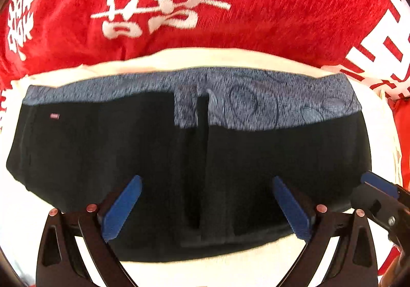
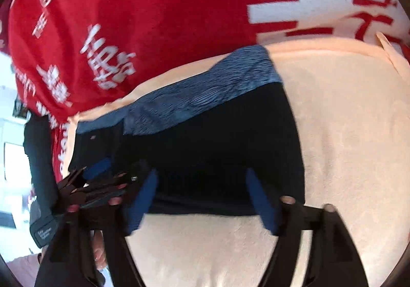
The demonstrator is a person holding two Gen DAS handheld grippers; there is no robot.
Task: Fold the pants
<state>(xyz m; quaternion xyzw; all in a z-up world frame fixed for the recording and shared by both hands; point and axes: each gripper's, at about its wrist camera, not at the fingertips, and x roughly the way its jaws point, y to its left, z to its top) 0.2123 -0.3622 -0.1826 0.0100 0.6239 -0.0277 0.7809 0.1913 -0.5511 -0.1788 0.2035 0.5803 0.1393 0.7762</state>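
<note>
My left gripper (image 1: 205,206) hangs nearest, its 2 blue pads spread wide and holding nothing, poised above the near hem of the folded black pants (image 1: 153,158). My right gripper (image 2: 202,199) sits just beside it over the same hem, jaws likewise wide apart and empty — no cloth between the pads. The pants lie in a compact rectangle on a cream towel (image 2: 346,133), a seam ridge running up the middle and the blue-grey patterned waistband (image 1: 269,102) along the far edge. Beyond the towel spreads a red blanket (image 1: 282,5) with white characters. A small pink label (image 1: 54,116) marks the pants' far left corner.

As I judge it, the fold has been laid and both tools are free. To finish well I would press or smooth lightly along the near hem, keep the 2 layers square with the waistband, and lift straight away — dragging a pad sideways could pull the top layer askew and undo the stack.
</note>
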